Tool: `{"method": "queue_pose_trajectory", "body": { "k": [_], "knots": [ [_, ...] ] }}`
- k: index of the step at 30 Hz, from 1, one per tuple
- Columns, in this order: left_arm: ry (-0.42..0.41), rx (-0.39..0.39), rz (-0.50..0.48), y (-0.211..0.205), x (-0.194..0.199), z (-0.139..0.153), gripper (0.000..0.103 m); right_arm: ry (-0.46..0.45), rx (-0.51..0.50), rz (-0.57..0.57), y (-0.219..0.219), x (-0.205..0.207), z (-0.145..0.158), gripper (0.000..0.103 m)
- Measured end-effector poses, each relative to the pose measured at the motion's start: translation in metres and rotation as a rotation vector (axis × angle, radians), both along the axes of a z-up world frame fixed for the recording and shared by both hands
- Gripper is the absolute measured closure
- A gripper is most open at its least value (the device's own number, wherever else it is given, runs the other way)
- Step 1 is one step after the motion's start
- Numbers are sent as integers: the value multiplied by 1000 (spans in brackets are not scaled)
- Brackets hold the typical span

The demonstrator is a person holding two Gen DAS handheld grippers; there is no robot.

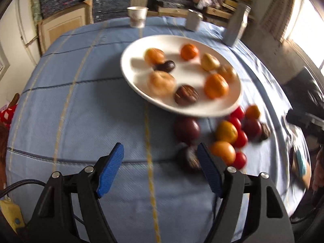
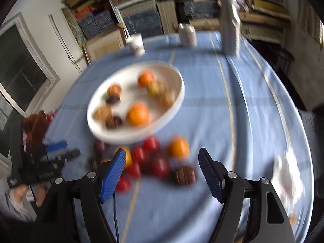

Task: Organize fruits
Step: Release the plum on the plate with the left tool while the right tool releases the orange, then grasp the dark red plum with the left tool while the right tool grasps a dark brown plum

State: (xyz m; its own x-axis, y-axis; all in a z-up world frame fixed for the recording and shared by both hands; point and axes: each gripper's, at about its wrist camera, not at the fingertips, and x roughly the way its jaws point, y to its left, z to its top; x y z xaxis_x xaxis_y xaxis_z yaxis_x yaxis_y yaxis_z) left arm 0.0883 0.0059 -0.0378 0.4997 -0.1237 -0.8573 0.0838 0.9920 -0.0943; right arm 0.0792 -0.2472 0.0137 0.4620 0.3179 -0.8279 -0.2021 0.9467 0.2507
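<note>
A white plate [image 1: 131,77] on the blue tablecloth holds several fruits: oranges [image 1: 215,86], pale ones and dark brown ones [image 1: 186,95]. It also shows in the right wrist view [image 2: 178,99]. A loose pile of red, orange and dark fruits [image 1: 228,133] lies on the cloth in front of the plate [image 2: 160,166]. My left gripper [image 1: 160,154] is open and empty, just left of the pile; a dark fruit [image 1: 188,158] lies by its right finger. My right gripper [image 2: 162,159] is open and empty, above the pile. Both views are blurred.
A paper cup [image 1: 137,16], a metal can [image 1: 192,20] and a tall grey carton [image 1: 236,27] stand at the table's far edge. Stacked boxes and shelves fill the wall behind. The left gripper shows at the left of the right wrist view [image 2: 50,158].
</note>
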Motion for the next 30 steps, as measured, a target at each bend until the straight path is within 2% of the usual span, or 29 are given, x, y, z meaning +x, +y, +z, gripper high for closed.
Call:
{"method": "queue_pose_trajectory", "body": {
  "k": [3,8,13,16,19,21,25,30],
  "knots": [
    [-2,-6,-15,-9,3,-2,30,48,-11,-7,-4,-19,-8,28],
    [-11,-24,-12,-19,28,-10,30,-1,-77,-12,-11,-40,4,26],
    [-4,-18,-44,-29,41,-23,32,10,-93,-95,-36,-48,4,23],
    [17,-42,-56,-29,48,-29,37,26,-87,-134,-47,-49,1,23],
    [39,-67,-71,-30,52,-34,47,38,-90,-136,-48,-51,-2,23],
    [50,-71,-85,-31,52,-39,64,36,-93,-126,-45,-51,-2,23],
    [37,-70,-88,-28,48,-37,66,29,-89,-112,-41,-47,0,23],
    [-3,-61,-49,-15,32,-19,66,33,-70,-63,-27,-35,-4,23]
  ]
}}
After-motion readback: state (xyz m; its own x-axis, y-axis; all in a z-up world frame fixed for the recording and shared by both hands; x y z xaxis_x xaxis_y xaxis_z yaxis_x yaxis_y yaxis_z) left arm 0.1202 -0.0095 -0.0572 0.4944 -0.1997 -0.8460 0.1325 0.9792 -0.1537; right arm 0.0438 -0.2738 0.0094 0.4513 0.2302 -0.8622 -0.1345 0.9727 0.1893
